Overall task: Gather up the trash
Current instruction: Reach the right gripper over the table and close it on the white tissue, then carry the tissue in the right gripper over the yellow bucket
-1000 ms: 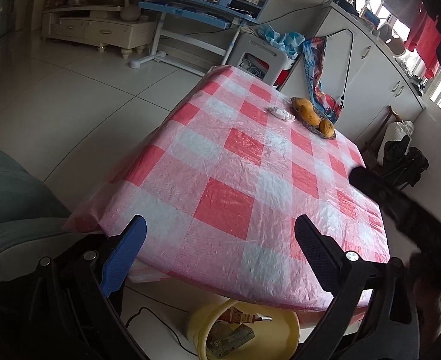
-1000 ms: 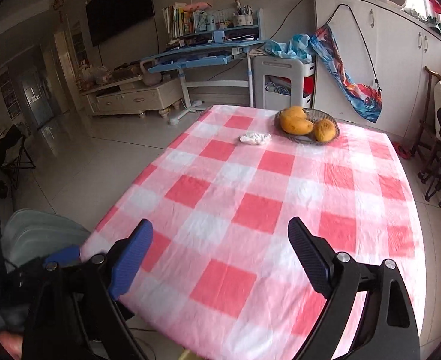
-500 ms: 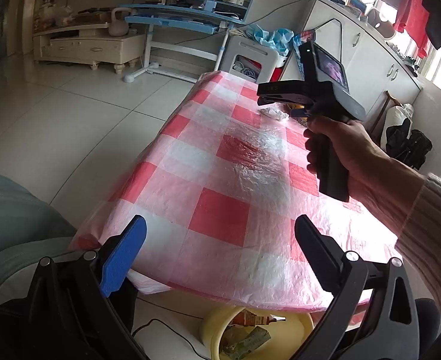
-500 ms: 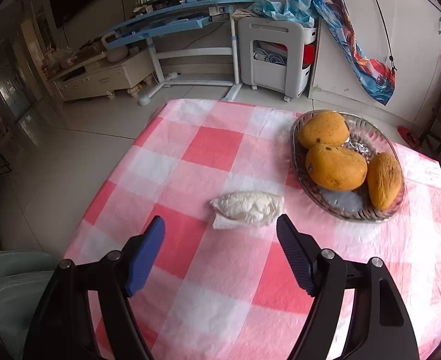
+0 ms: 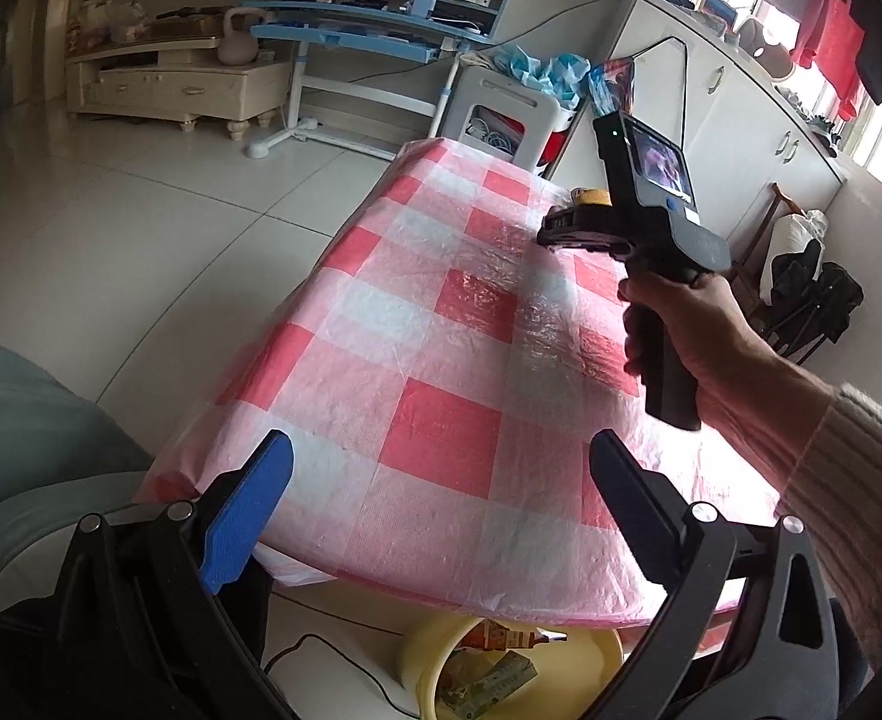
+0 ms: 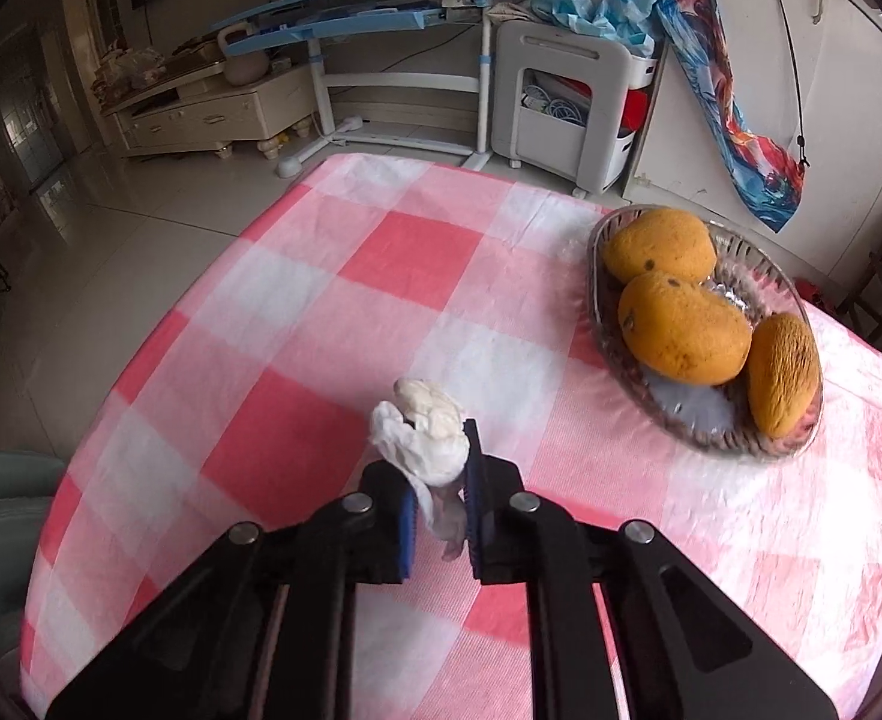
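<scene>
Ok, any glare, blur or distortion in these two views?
Left wrist view: glare on the plastic tablecloth, blown-out window, strong fisheye bending. Right wrist view: even light, sharp tissue wad in the right gripper, slightly smeared bowl rim.

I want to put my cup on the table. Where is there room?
The checked tablecloth is bare along its left side and near edge. The crowded part is the far right, where the glass dish holds mangoes, and the middle, where the right tool grips a crumpled tissue.
</scene>
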### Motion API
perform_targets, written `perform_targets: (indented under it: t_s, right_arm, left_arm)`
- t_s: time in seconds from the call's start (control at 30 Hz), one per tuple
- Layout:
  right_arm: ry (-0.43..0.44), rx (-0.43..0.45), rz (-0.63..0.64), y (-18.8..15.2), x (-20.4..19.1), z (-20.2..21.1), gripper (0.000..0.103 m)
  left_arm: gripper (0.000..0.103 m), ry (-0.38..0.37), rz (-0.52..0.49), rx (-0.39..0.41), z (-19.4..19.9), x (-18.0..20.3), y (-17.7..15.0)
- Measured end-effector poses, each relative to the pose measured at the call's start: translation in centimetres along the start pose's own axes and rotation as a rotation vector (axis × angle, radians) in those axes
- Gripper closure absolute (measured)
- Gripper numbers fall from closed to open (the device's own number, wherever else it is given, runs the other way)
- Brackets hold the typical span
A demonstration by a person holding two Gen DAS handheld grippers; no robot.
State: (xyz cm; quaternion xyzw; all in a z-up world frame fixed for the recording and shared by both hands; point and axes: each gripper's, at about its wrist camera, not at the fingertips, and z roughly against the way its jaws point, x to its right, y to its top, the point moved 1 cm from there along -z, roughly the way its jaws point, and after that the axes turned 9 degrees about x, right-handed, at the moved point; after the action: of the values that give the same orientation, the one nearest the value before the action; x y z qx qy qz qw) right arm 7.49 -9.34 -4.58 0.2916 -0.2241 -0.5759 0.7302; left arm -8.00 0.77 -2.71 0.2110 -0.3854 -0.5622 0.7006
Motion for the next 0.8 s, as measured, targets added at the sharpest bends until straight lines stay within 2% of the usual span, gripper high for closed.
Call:
perform_targets:
  t_s: [0.2, 0.33, 0.47, 0.57, 0.8]
  right_arm:
    - [0.107, 0.009, 0.011, -6.2, -1.4, 6.1, 0.09]
    - [0.133, 0.003, 0.005, -11.4, -1.1, 10.7, 0.09]
    - [0.128, 0.022, -0.109, -15.6, 1.5, 14.9, 0.09]
    - [0.138, 0.041, -0.225, -17.6, 2.6, 17.0, 0.09]
    - [0.133, 0.083, -0.18, -18.7, 1.4, 19.4, 0.09]
  left_arm:
    - [0.007, 0.001, -0.038, 0.007, 0.2, 0.8, -0.5]
    - [0.007, -0.003, -0.082, 0.012, 0.4, 1.8, -1.1]
    - [0.007, -0.004, -0.117, 0.017, 0.7, 2.9, -1.9]
    - [0.007, -0.004, -0.15, 0.03, 1.1, 3.7, -2.5]
    - [0.007, 0.005, -0.216, 0.053, 1.8, 4.8, -3.4]
